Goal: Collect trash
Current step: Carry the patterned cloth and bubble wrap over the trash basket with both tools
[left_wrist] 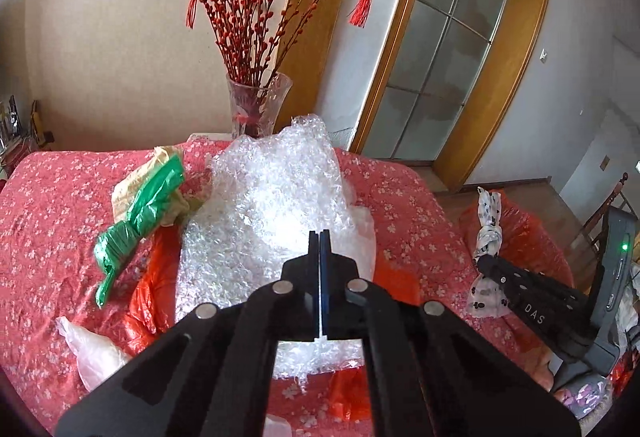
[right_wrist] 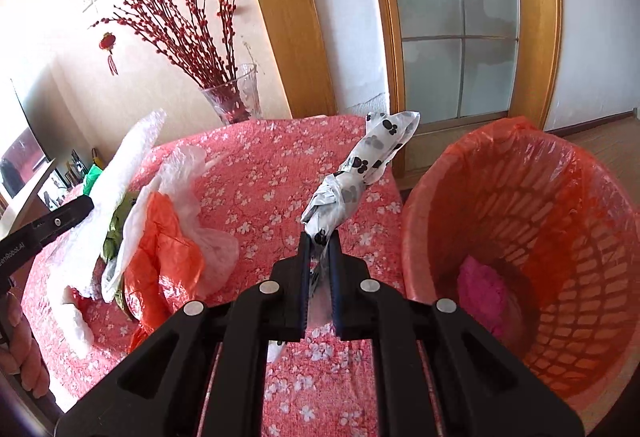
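The left gripper point(left_wrist: 320, 235) has its jaws pressed flat together over the bubble wrap point(left_wrist: 268, 197); a thin white edge shows between the pads, perhaps a pinched film of the wrap, though the view is too poor to be sure. The bubble wrap lies heaped at the middle of the table point(left_wrist: 48, 205), which wears a red flowered cloth. At 9 o'clock from the wrap is a knotted green bag point(left_wrist: 136, 225), touching it; an orange bag point(left_wrist: 150, 301) lies under the wrap's near-left edge, and a white bag point(left_wrist: 92, 349) lies at 7 o'clock, near the table's edge. At 12 o'clock, behind the wrap, a glass vase point(left_wrist: 256, 105) holds red branches point(left_wrist: 248, 9). The right gripper point(right_wrist: 320, 237) is nearly closed, clamped on a paw-print bag point(right_wrist: 360, 169), which is twisted and knotted and stands up tilted toward 1 o'clock, clear of the cloth. At 3 o'clock from that gripper, just beside the table, is an orange basket point(right_wrist: 560, 277) lined with red film; something pink point(right_wrist: 480, 293) lies in its bottom. In the right wrist view the person's hand point(right_wrist: 20, 349) shows at 8 o'clock.
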Available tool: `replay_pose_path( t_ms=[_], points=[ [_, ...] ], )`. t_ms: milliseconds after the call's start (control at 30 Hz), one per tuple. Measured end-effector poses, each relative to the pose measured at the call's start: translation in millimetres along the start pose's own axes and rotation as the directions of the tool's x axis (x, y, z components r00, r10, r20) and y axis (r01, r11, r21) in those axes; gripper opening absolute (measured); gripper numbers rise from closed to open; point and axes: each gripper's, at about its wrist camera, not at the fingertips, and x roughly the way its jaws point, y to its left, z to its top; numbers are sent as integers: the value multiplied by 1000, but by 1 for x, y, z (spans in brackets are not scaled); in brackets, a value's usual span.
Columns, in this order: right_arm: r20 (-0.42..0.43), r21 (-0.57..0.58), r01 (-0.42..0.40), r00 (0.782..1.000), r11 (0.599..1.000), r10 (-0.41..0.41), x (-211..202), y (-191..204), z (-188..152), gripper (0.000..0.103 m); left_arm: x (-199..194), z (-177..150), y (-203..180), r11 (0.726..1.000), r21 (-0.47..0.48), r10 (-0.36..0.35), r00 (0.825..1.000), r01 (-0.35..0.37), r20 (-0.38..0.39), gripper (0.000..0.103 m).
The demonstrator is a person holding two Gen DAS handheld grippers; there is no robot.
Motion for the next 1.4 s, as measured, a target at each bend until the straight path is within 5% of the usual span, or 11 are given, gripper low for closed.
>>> replay_pose_path(
  t_ms=[833, 1400],
  points=[
    [107, 63, 48, 993, 997, -55, -54, -48, 13, 9, -21, 26, -105, 963, 110, -250, 968, 246, 24, 2],
    [139, 171, 166, 972, 971, -190, -90, -126, 15, 9, 18, 35, -208, 892, 163, -417, 907, 422, -66, 2]
  ],
)
